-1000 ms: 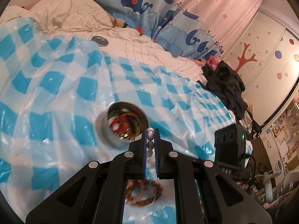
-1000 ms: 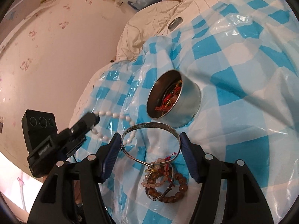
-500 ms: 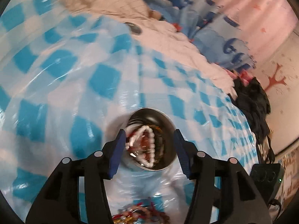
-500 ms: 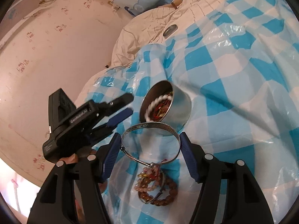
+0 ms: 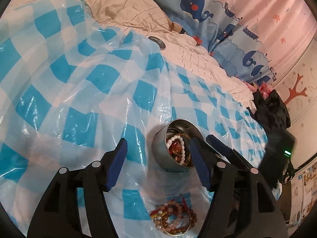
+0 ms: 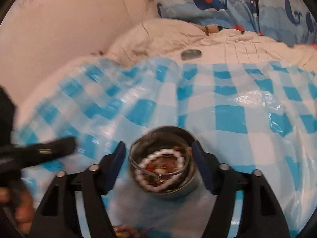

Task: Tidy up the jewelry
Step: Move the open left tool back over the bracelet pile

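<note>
Nearest the left wrist camera, a heap of brown and pink bead bracelets (image 5: 174,218) lies loose on the blue-and-white checked plastic sheet (image 5: 79,91) covering the bed. Left gripper (image 5: 158,158) has its jaws opening, wide apart, nothing between the pads; it hangs just beside the round shiny metal tin (image 5: 161,154).

The tin stands upright on the sheet, lid off. Inside: a white pearl bead strand (image 5: 183,148) looped over a tangle of red and gold jewelry (image 5: 175,148).

Right gripper (image 6: 158,158) is over the tin, jaws opening, blue pads either side of a thin silver bangle (image 6: 158,175). The bangle sits across the tin mouth on top of the pearl strand; the blurred view does not show whether the pads touch it. The left gripper's black finger shows at left in the right wrist view, a hand (image 6: 21,208) below it.

Further back, a flat round metal lid (image 5: 157,41) rests on the cream quilted duvet (image 5: 198,59), well apart from the tin. Behind it, a blue whale-print curtain (image 5: 198,10).
</note>
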`<state>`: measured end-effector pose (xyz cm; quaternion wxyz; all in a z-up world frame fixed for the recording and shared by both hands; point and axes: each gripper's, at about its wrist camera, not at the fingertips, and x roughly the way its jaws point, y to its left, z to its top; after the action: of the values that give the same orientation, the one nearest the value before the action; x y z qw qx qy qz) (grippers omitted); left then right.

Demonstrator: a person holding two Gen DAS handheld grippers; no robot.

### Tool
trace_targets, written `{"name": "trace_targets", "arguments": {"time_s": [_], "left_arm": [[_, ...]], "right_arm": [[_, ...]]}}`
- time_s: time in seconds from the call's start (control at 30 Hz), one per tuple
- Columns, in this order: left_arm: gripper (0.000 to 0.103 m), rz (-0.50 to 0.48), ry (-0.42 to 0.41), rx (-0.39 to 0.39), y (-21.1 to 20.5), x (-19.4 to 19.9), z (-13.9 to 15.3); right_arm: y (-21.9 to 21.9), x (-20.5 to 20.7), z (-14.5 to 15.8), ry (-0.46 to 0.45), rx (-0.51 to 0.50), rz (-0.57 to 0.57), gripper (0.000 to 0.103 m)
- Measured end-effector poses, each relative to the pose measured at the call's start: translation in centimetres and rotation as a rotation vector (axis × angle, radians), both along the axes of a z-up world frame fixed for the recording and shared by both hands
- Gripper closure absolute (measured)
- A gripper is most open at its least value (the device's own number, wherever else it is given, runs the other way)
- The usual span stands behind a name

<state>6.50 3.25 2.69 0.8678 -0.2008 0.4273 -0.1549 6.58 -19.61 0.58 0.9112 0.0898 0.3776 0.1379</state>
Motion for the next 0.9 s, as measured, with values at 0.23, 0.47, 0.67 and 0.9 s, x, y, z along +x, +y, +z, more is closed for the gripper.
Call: {"name": "trace_targets", "arguments": {"time_s": [0.23, 0.47, 0.67, 0.9], "left_arm": [[0.036, -0.029, -0.018, 0.095, -0.6, -1.4, 0.2], [0.035, -0.054, -0.07, 0.295, -3.3, -3.5, -0.4], [0.028, -0.055, -0.142, 0.443, -4.4, -4.9, -0.3], [0.023, -0.027, -0.155, 0.442, -4.1, -4.9, 0.3]], "right_arm": [[-2.2, -4.8, 1.0, -0.01, 0.011, -0.019, 0.028], [-5.7, -8.8, -2.4, 0.145, 0.164, -0.111, 0.024], [-4.8, -9.1, -1.5, 0.116, 0.178, -0.077, 0.022], [-4.2, -8.9, -2.3, 0.151, 0.182, -0.054, 0.021]]}}
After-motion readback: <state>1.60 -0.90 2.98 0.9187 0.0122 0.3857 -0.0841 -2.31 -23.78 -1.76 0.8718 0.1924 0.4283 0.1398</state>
